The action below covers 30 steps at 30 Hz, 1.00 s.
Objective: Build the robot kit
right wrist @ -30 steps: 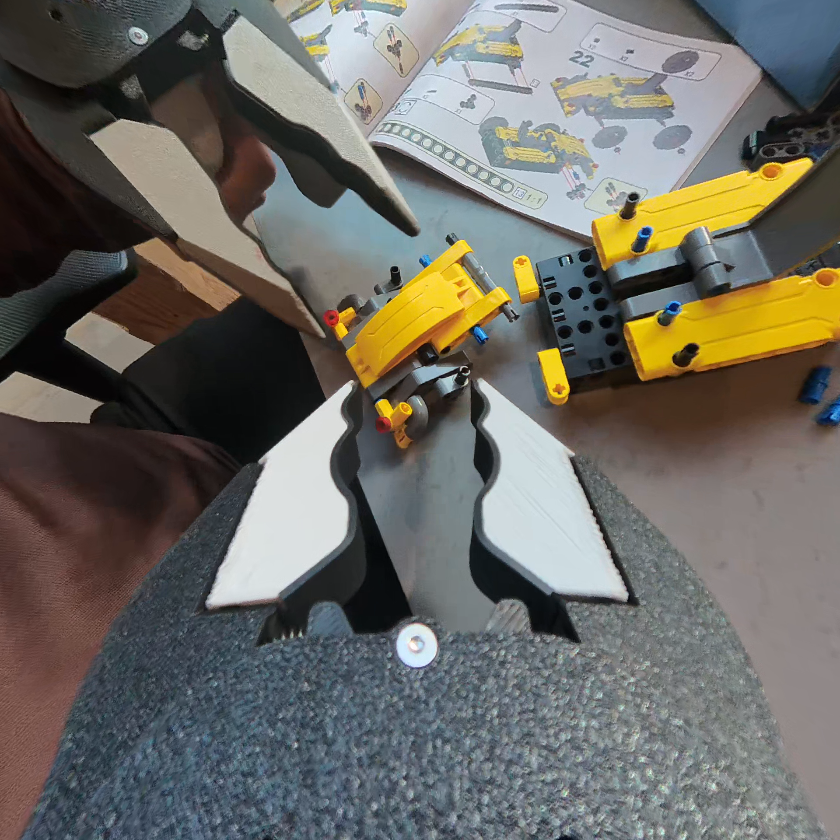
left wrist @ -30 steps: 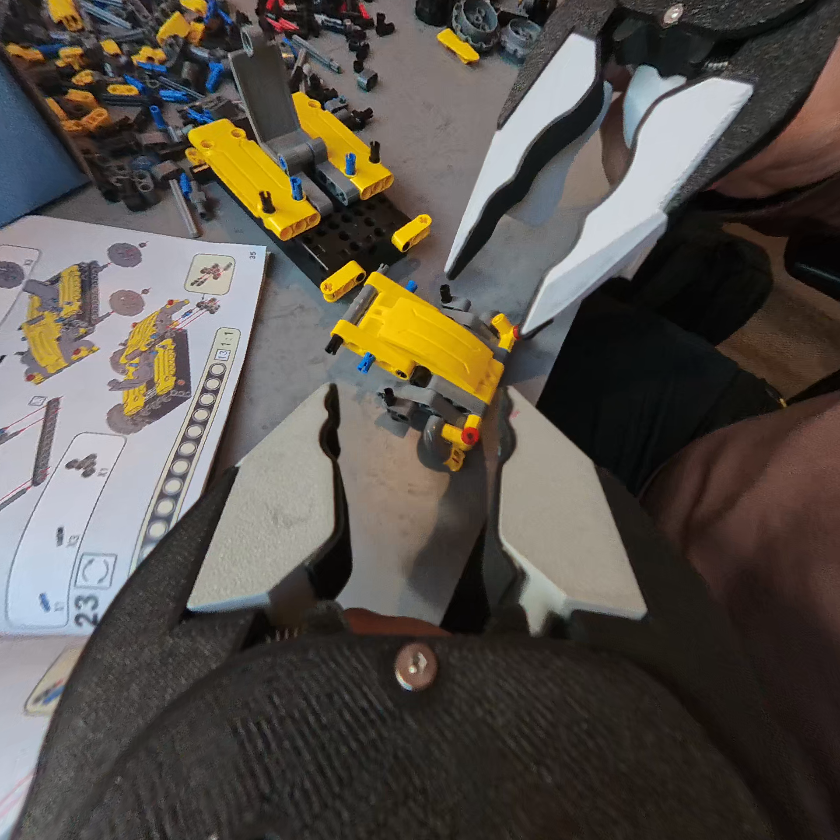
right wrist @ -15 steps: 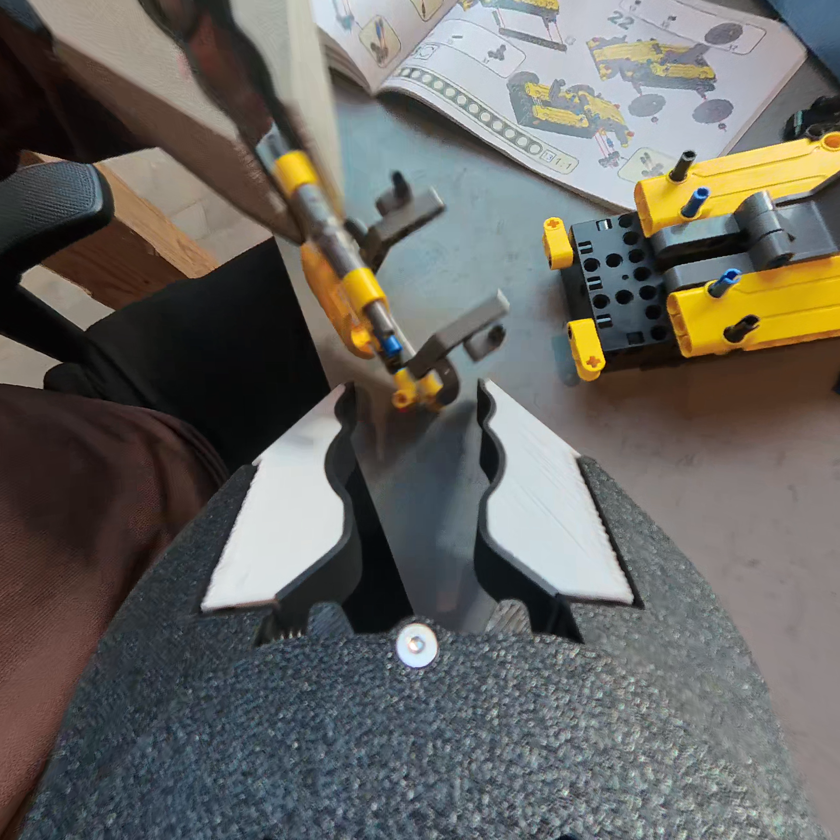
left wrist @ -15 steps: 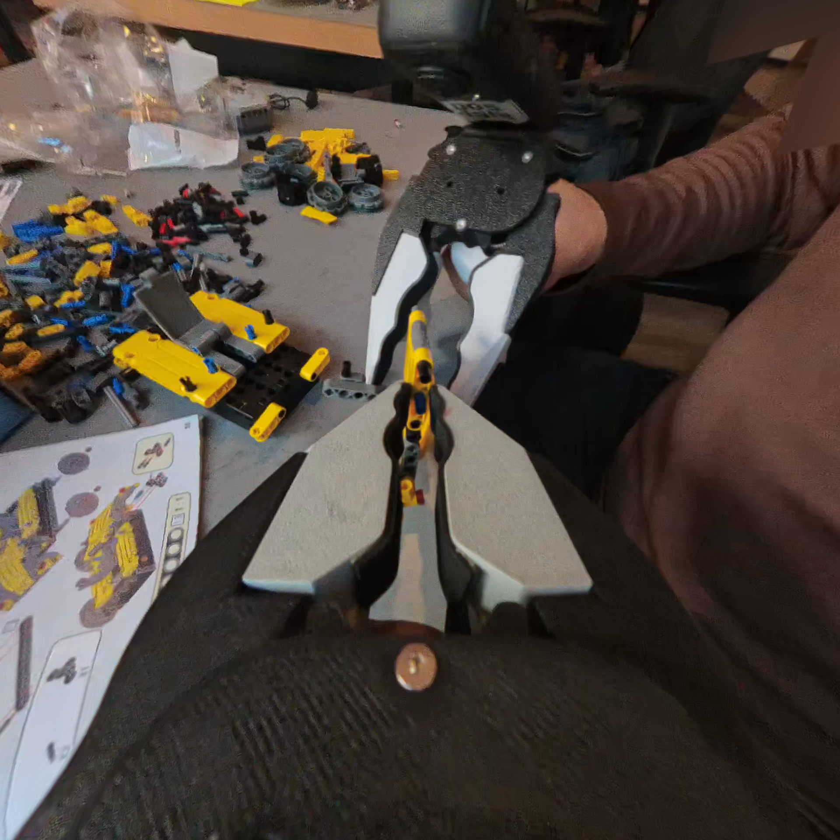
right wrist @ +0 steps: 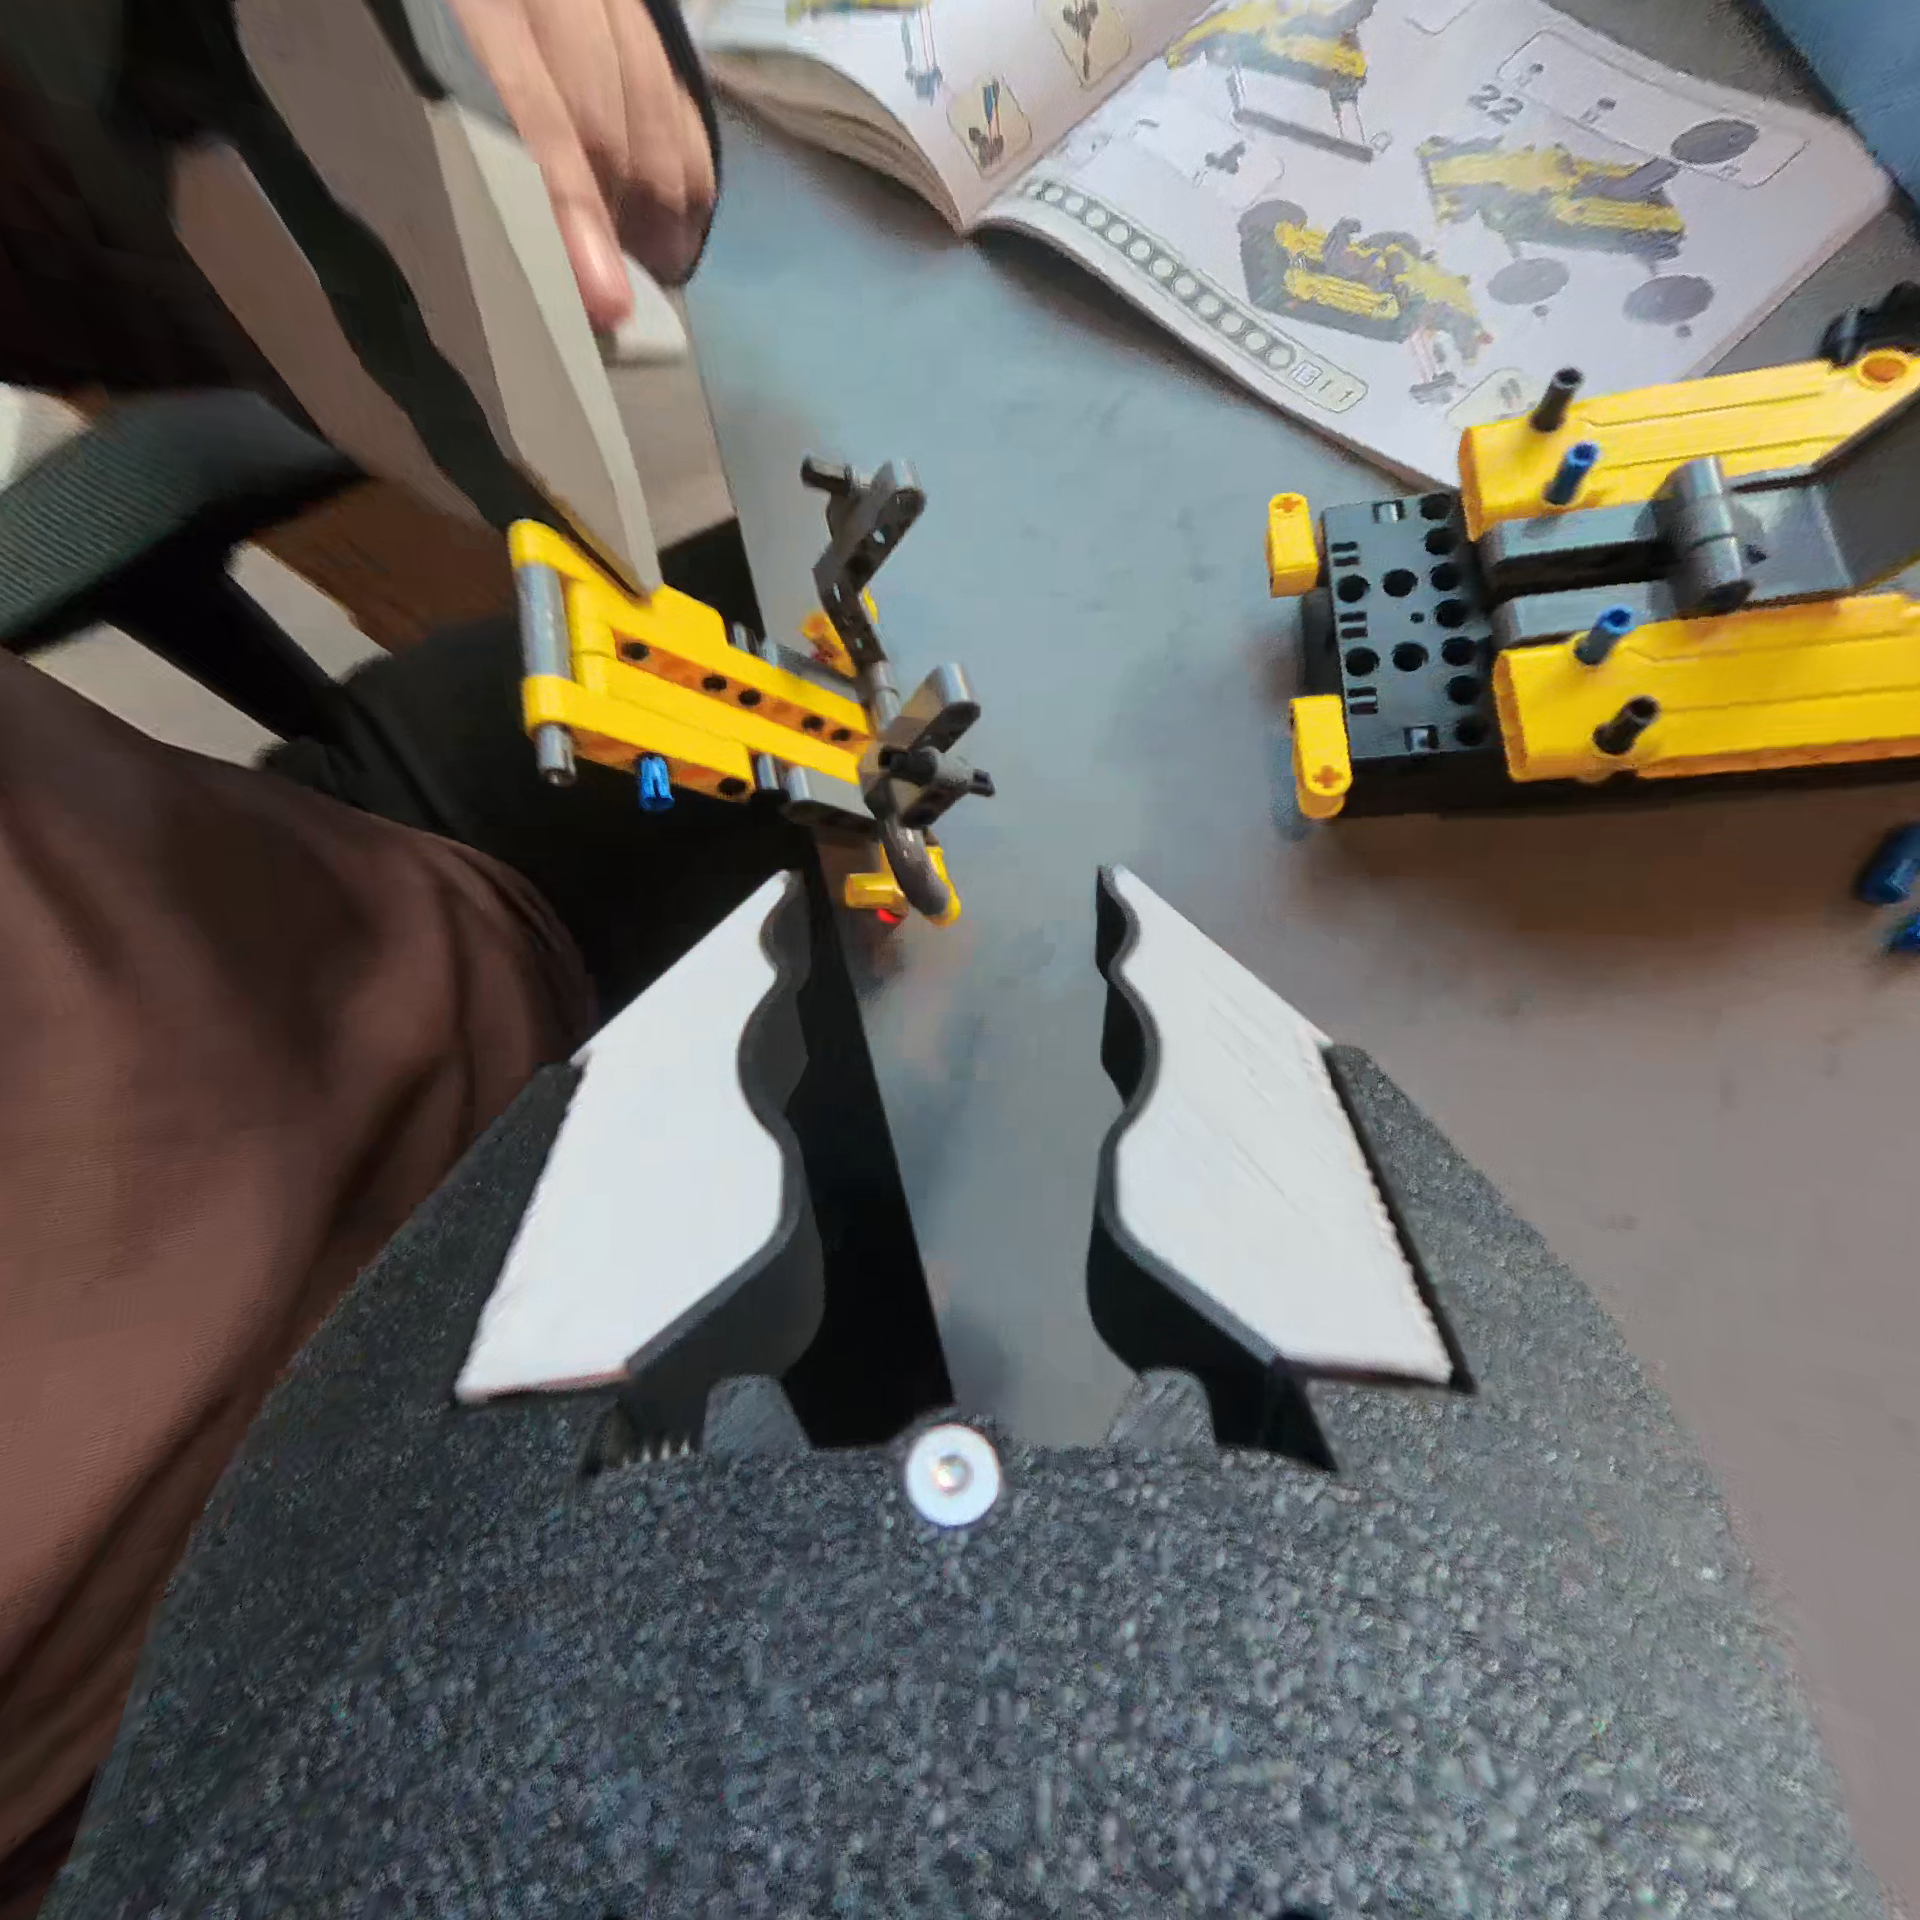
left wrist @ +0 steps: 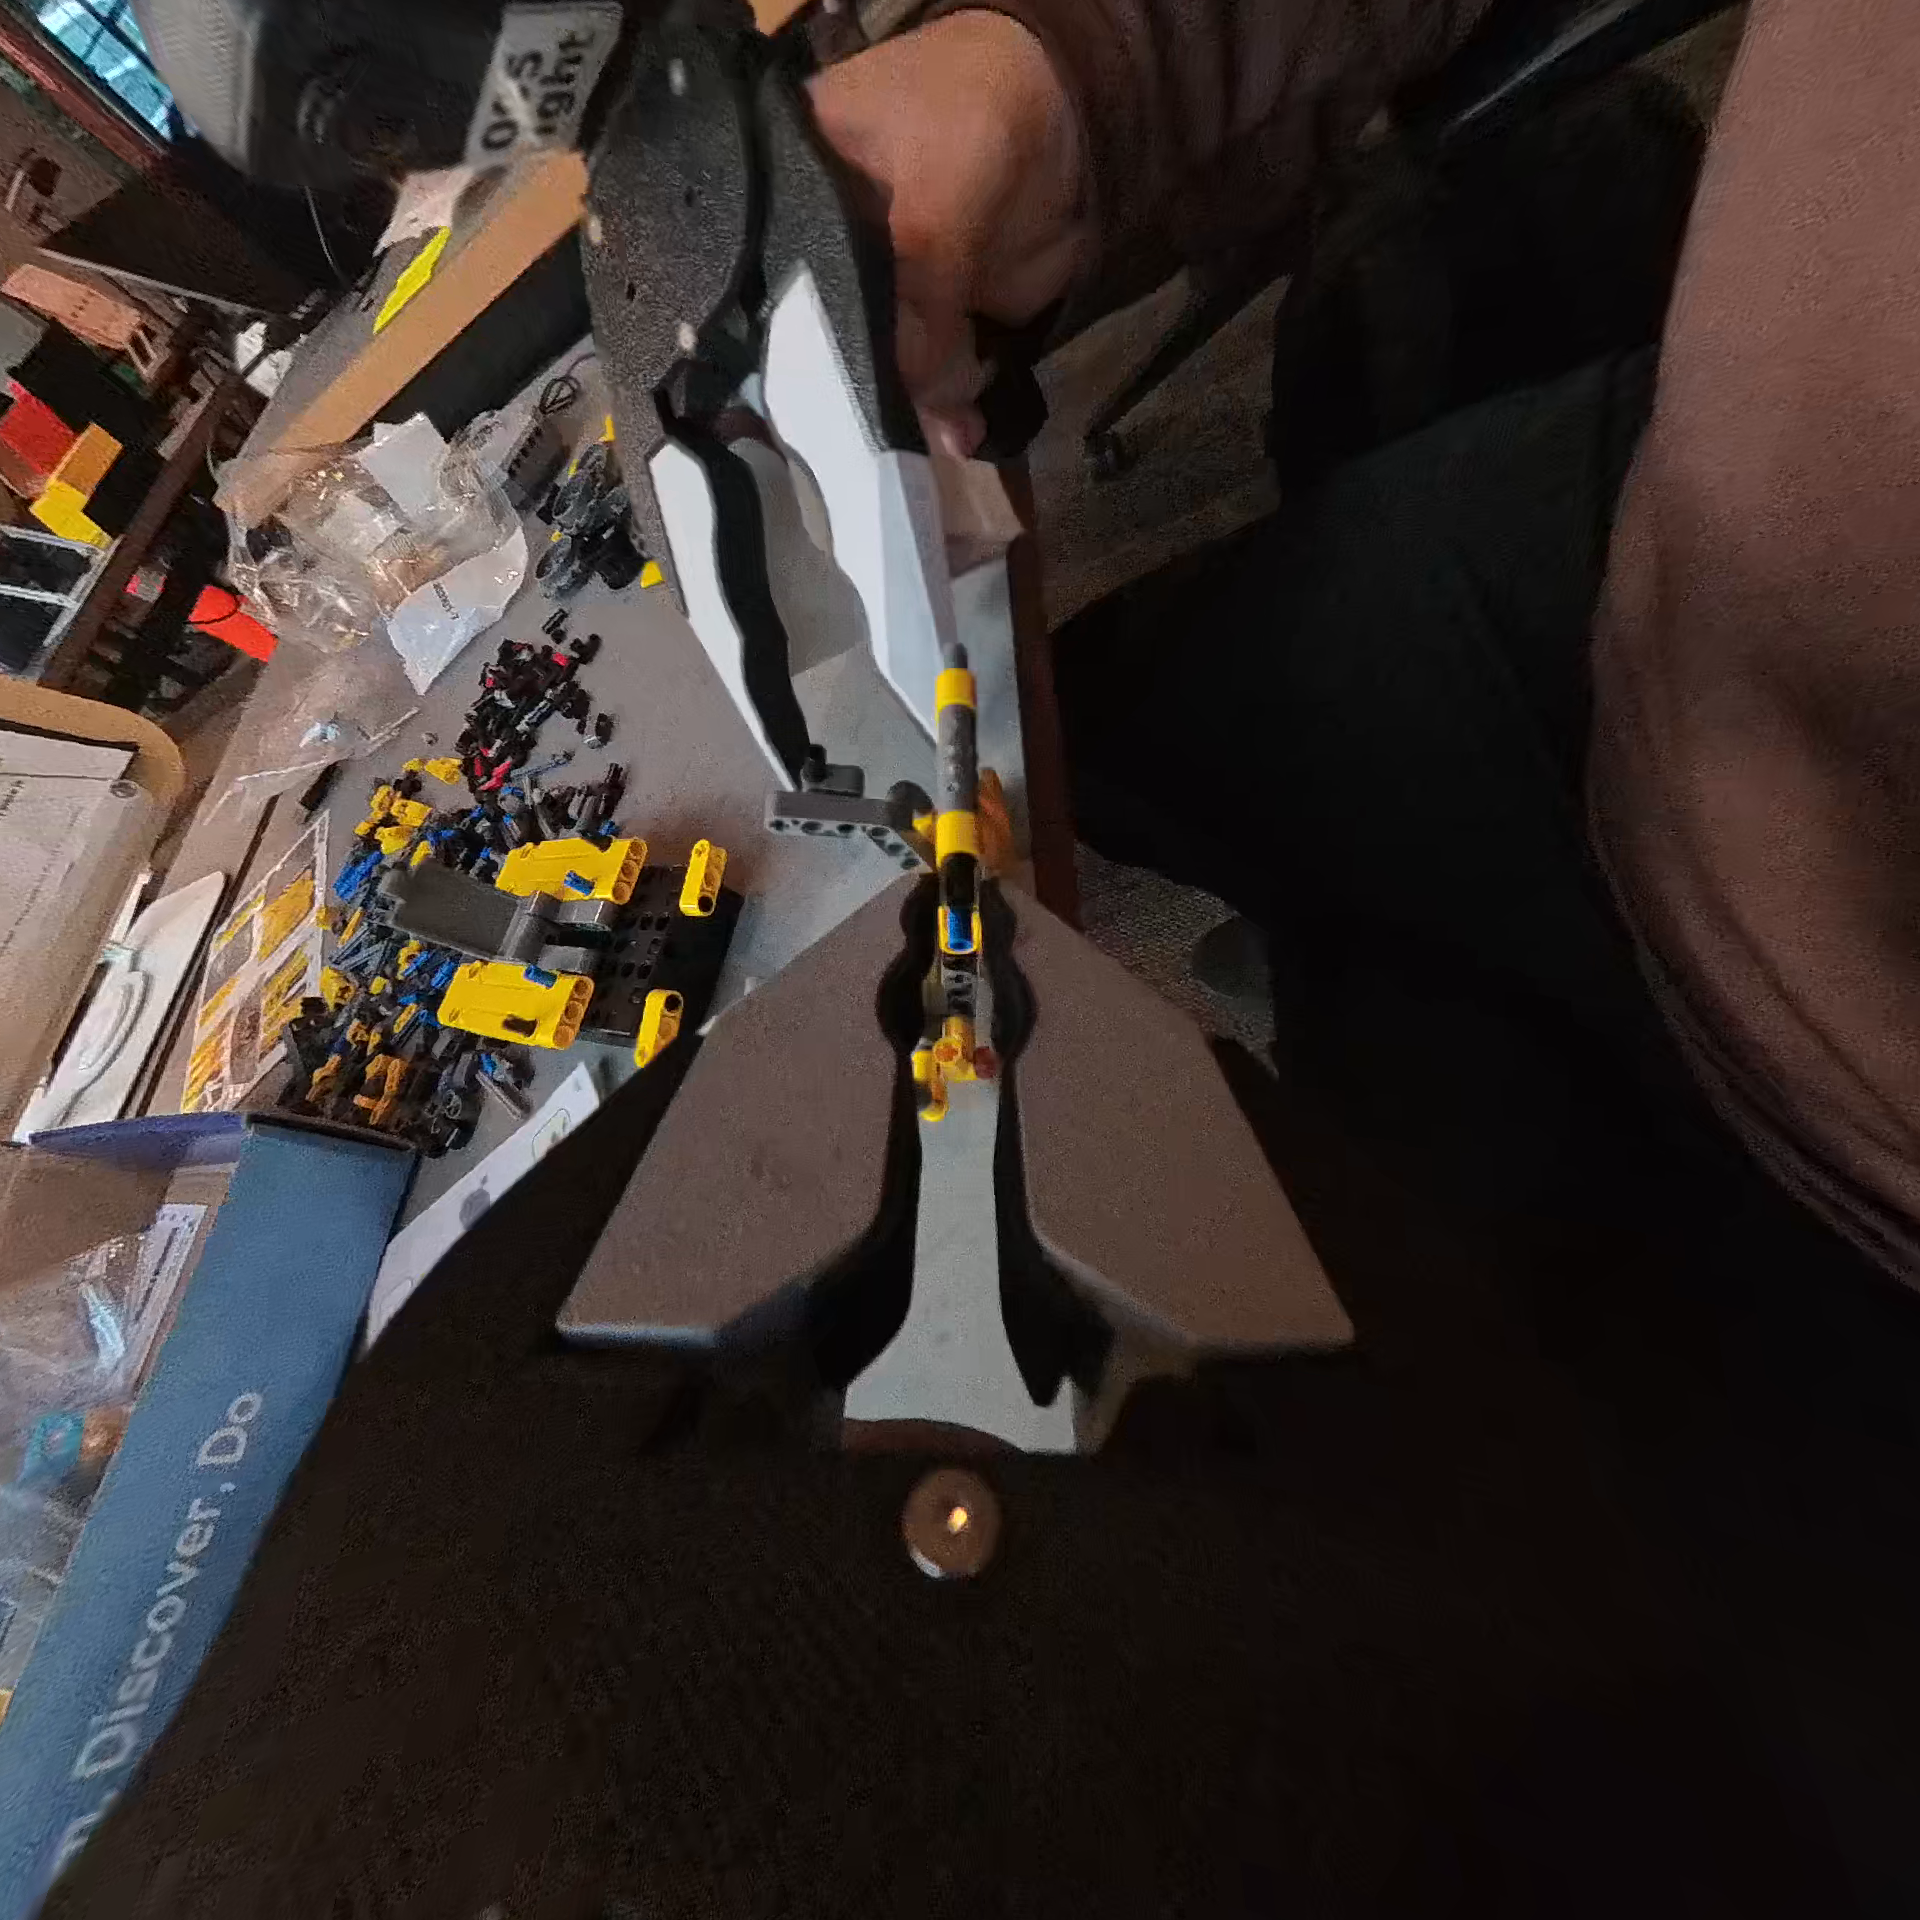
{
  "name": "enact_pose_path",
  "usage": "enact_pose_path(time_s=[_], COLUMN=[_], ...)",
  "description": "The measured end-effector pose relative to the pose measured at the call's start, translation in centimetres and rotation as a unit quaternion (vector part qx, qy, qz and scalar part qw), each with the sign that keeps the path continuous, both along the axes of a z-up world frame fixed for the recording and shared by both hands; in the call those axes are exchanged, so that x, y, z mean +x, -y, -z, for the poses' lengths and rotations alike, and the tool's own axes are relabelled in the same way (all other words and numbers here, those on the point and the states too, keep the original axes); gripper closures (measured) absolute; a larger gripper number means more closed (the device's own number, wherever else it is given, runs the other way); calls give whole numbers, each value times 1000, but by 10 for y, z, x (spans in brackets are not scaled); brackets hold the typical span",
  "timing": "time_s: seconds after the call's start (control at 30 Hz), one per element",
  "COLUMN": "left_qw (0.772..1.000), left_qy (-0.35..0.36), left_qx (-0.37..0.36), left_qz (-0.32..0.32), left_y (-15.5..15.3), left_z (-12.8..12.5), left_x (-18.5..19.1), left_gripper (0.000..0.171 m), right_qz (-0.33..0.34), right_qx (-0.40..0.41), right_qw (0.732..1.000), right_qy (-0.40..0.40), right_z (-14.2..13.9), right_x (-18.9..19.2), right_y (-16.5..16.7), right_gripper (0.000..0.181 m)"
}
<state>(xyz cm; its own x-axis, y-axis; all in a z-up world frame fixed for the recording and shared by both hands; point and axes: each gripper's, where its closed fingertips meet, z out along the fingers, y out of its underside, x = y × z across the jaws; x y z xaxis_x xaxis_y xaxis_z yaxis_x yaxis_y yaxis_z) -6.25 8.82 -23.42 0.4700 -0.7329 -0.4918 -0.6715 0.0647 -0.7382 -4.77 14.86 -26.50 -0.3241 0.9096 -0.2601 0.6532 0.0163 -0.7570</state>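
Holding: the left tool is clenched on a small yellow assembly, pinching it edge-on so it stands up between the fingers, lifted off the surface.
Assembly: a yellow panel with grey axles, a blue pin and dark grey angled beams; its lower end carries a small yellow and red piece.
Right tool: the right tool is released, jaws wide apart and nothing between them; its tips sit just below the assembly's lower end. Motion blur makes it unclear whether its left fingertip touches that end.
Landmark: a black-and-yellow chassis rests flat on the surface, with two long yellow panels, a grey hinge arm and black and blue pins standing up.
Relative places: the held assembly is near the chassis, on the person's side. An open instruction booklet lies just beyond the chassis. Loose parts and clear bags lie to its far side.
Writing: the booklet shows printed diagrams and step numbers; a blue box near the chassis carries white lettering.
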Motion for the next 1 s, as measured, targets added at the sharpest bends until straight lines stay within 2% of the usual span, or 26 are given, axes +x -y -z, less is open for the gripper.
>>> enact_pose_path(time_s=[0.07,0.17,0.33,0.47,0.53,0.63,0.67,0.73,0.8,0.83,0.87,0.93,1.0], left_qw=[1000,998,988,977,961,919,905,891,896,906,921,955,975], left_qy=[-21,-50,-105,-152,-200,-280,-300,-314,-312,-304,-282,-206,-134], left_qx=[19,47,108,149,188,273,297,322,309,289,262,199,154], left_qz=[1,-4,-18,-25,-32,-41,-47,-57,-61,-58,-57,-70,-86], left_y=[1,1,5,10,9,8,8,9,10,11,14,20,25], left_z=[2,5,7,11,12,14,14,18,28,36,42,41,30], left_x=[2,3,2,2,-1,-1,-2,-1,-1,-1,0,0,-6], left_gripper=[166,166,166,166,166,166,166,167,164,163,154,137,129], right_qz=[11,23,39,41,51,68,67,67,69,70,72,75,81], right_qx=[-59,-89,-180,-228,-237,-283,-305,-317,-304,-298,-292,-289,-286], right_qw=[998,996,983,973,970,956,950,946,950,952,954,954,954], right_qy=[-5,14,16,4,-5,-24,-30,-31,-26,-24,-23,-26,-27], right_z=[-7,0,0,-4,-8,-24,-30,-32,-28,-26,-24,-24,-24], right_x=[-4,-9,-17,-22,-26,-33,-34,-36,-37,-38,-38,-37,-37], right_y=[2,7,16,18,14,3,2,2,5,6,7,8,5], right_gripper=[132,134,164,166,166,172,173,174,175,176,176,176,176])
